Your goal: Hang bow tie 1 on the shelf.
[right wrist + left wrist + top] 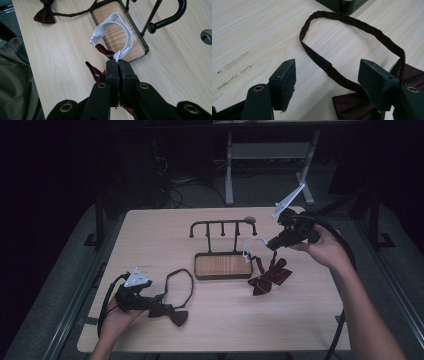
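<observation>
While the right gripper [274, 243] is hanging at the right-centre of the high view, its jaws are pressing together on the white elastic loop [112, 30] of a dark red bow tie [269, 275]. That tie is lying at centre-right of the frame, just right of the stand; its bow is running diagonally from lower left to upper right on the table [150, 230], and the white loop is rising from it toward the upper left, lifted clear of the wood. In the right gripper view the loop is arching over the near corner of the stand's wooden base [117, 30].

Item two: a dark bow tie [176, 315] is sitting at lower left of the high view, its long axis running roughly left to right, its strap [352, 23] opening into an oval loop toward the upper right, flat on the table. The left gripper [327, 75] is resting low over this tie, jaws standing wide apart; the strap is passing between them and the bow is lying against the right-hand jaw in the left gripper view.

Item three: a black hook stand [222, 224] is standing upright at table centre.
</observation>
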Demonstrator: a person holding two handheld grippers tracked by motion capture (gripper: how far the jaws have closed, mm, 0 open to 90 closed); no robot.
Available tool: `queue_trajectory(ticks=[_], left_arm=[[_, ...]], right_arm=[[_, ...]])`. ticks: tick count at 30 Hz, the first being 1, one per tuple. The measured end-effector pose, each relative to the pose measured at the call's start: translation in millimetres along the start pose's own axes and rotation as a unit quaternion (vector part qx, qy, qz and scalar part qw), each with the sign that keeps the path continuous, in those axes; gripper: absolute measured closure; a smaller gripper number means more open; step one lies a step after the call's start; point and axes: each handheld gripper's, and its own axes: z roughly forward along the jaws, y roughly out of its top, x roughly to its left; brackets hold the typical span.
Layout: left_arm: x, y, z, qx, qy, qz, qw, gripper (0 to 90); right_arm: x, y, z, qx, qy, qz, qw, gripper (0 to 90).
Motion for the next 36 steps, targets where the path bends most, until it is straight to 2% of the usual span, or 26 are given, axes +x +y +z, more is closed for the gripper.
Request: queue_trajectory(ticks=[20,36], left_arm=[[0.1,-0.2,0.4,0.000,-0.001,0.000,1.0000,31.2],[0.2,-0.4,0.6,0.000,-0.002,0.001,1.0000,31.3]], right_arm=[[-9.9,10.4,-3.7,0.000,-0.008,0.009,0.9999,86.9],[-30.5,16.7,3.9,0.015,-0.007,0.033,0.9993,86.9]])
